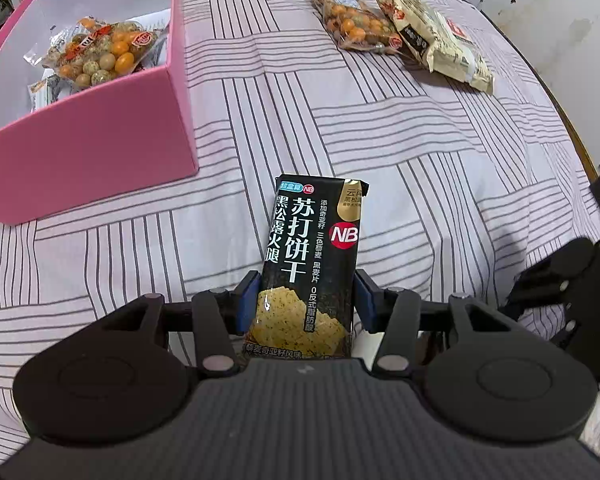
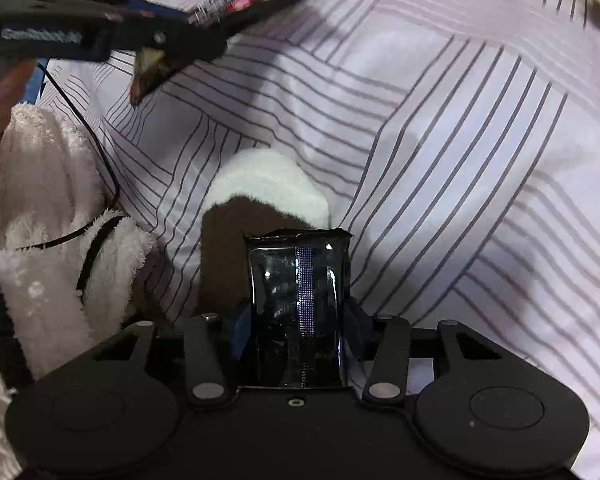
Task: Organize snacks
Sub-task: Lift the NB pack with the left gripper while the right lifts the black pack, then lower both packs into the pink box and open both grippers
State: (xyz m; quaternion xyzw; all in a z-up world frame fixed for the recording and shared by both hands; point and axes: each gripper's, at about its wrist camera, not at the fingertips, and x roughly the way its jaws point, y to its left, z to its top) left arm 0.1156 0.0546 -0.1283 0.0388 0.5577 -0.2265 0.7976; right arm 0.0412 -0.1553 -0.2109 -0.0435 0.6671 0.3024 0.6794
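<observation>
Black cracker packet (image 1: 308,264) clamped by left gripper (image 1: 307,300) beside pink box (image 1: 100,136).

A pink box (image 1: 100,136), a black cracker packet (image 1: 312,256) and a pale cloth (image 1: 440,184) striped in grey are seen.

Black linkage fingers (image 1: 247,300) with blue pads, silver rivets; fluffy white sleeve (image 2: 40,208), thin black cable.
</observation>
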